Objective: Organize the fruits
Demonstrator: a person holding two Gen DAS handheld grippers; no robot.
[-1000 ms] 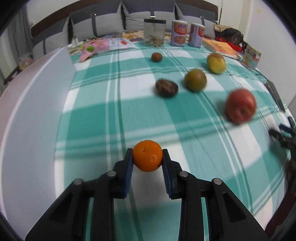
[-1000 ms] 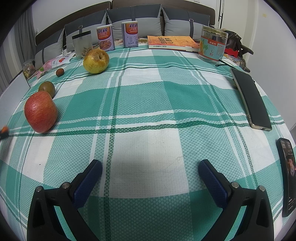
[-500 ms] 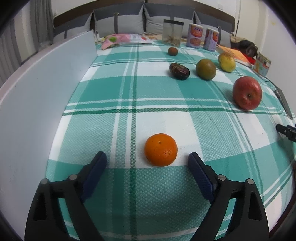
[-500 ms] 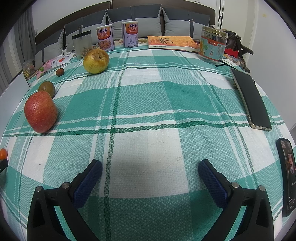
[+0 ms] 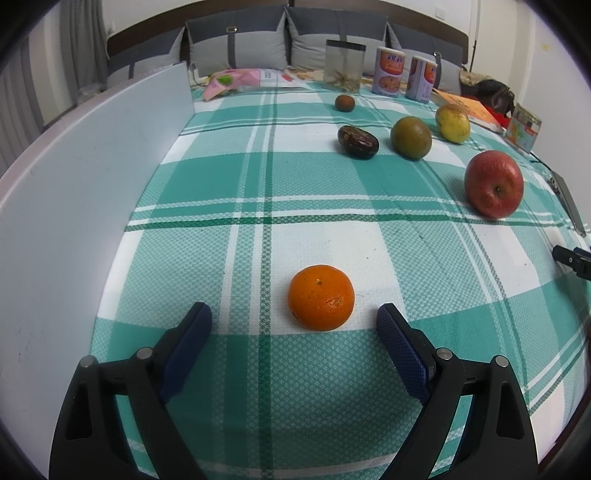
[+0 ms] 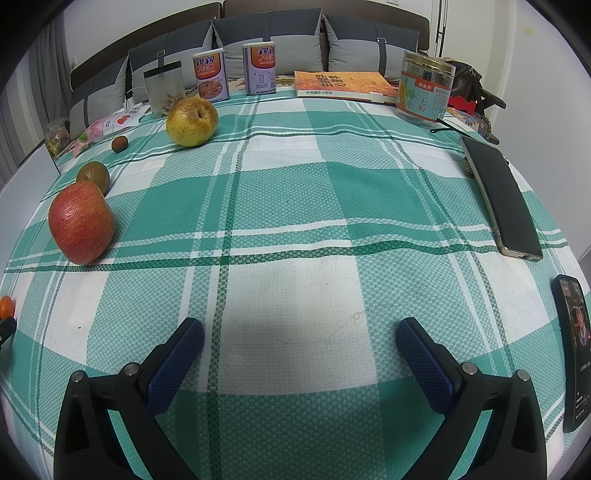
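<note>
A small orange (image 5: 321, 297) rests on the green checked cloth (image 5: 258, 177), just ahead of my left gripper (image 5: 295, 317), whose blue pads stand wide open and clear of it. Farther back lie a red apple (image 5: 494, 183), a green round fruit (image 5: 410, 137), a yellow apple (image 5: 452, 123), a dark date-like fruit (image 5: 358, 142) and a small brown fruit (image 5: 345, 103). My right gripper (image 6: 300, 334) hangs open over bare cloth (image 6: 295, 206). In the right wrist view the red apple (image 6: 80, 222) is at the left, the yellow apple (image 6: 191, 121) behind it, the orange (image 6: 6, 306) at the left edge.
A white panel (image 5: 74, 206) borders the cloth on the left. At the back stand a clear jar (image 5: 344, 71), two cans (image 6: 233, 72), a book (image 6: 343, 85) and a labelled tin (image 6: 424, 91). Two phones (image 6: 500, 199) lie along the right edge. Grey cushions (image 6: 273, 33) line the rear.
My left gripper let go of the orange and spread wide, leaving the fruit resting on the cloth. That view also swung and sank a little. The right gripper kept still.
</note>
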